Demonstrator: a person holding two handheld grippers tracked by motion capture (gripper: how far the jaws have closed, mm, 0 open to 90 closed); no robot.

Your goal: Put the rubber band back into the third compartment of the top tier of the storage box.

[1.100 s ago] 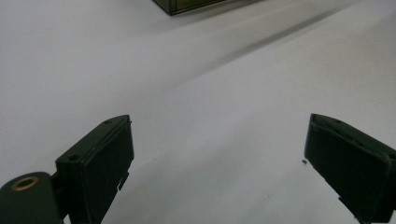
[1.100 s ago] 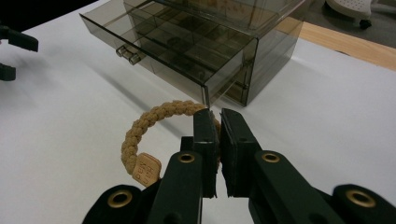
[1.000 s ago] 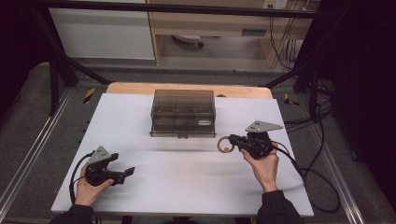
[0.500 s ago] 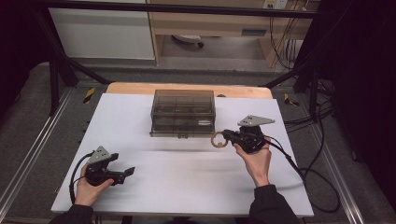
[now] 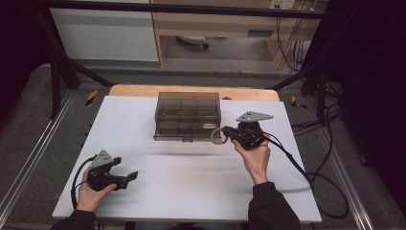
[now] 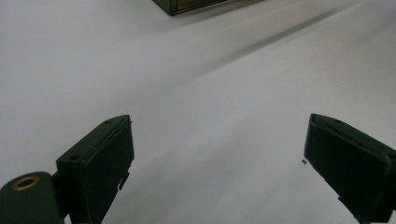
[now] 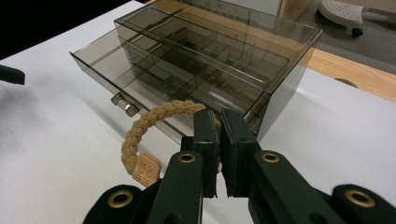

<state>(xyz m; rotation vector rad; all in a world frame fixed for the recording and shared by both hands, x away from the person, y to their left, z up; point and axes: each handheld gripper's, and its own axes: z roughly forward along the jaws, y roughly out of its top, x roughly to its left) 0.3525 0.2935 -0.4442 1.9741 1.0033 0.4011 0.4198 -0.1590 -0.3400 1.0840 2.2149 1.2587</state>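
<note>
Right gripper (image 7: 217, 135): jaws pinched on a tan braided ring (image 7: 154, 126), held just off the front right corner of the smoky clear box (image 7: 261, 70); a small tan tag (image 7: 144, 169) hangs from the ring (its print is too blurred to read). Box sits at the far middle of the white table (image 5: 191, 182), its lower drawer (image 7: 100, 58) with a small handle pulled partly out, divided compartments inside, contents not discernible. Left gripper (image 6: 215, 158): jaws wide apart over bare table at the near left, gripping nothing.
</note>
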